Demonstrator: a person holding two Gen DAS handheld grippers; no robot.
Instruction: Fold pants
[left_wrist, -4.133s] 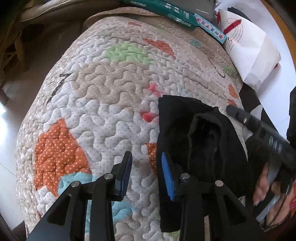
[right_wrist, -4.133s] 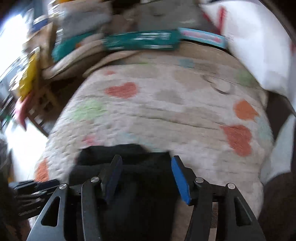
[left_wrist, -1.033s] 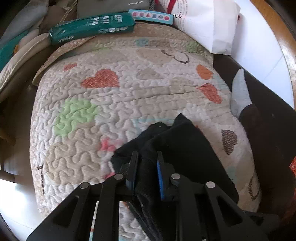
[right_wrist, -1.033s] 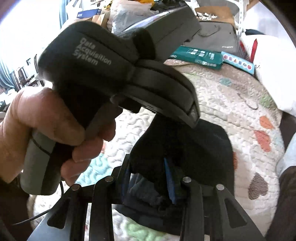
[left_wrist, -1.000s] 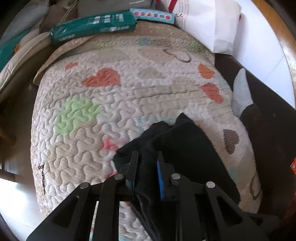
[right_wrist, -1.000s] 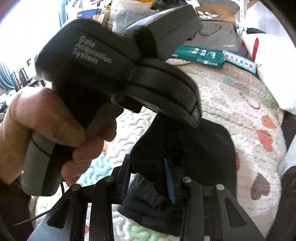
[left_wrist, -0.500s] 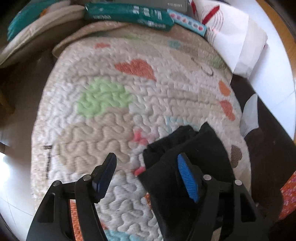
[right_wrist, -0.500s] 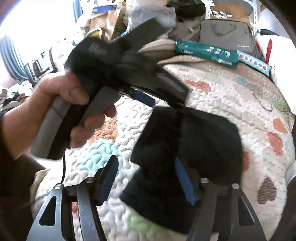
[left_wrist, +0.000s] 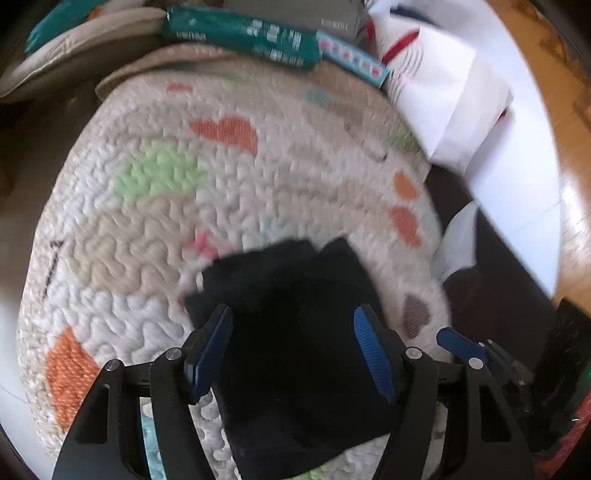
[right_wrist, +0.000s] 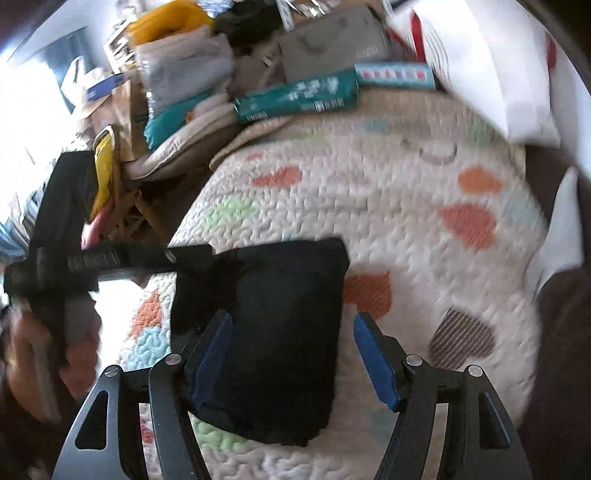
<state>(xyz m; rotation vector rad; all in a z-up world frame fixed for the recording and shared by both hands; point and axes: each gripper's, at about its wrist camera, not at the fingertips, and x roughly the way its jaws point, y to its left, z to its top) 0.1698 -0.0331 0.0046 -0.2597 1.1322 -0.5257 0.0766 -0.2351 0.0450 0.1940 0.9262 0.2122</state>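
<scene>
We see the folded pants (left_wrist: 295, 332) as plain black against a cream quilt (left_wrist: 147, 258) stitched in wavy lines and patched with orange, coral and light green shapes plus a brown striped heart (right_wrist: 461, 338). Our left gripper (left_wrist: 291, 354) and right gripper (right_wrist: 291, 356) are black with blue ribbed pads. Behind the quilt lies a teal box (right_wrist: 295, 98) with white print, beside a white bag (left_wrist: 443, 96) marked in red.
</scene>
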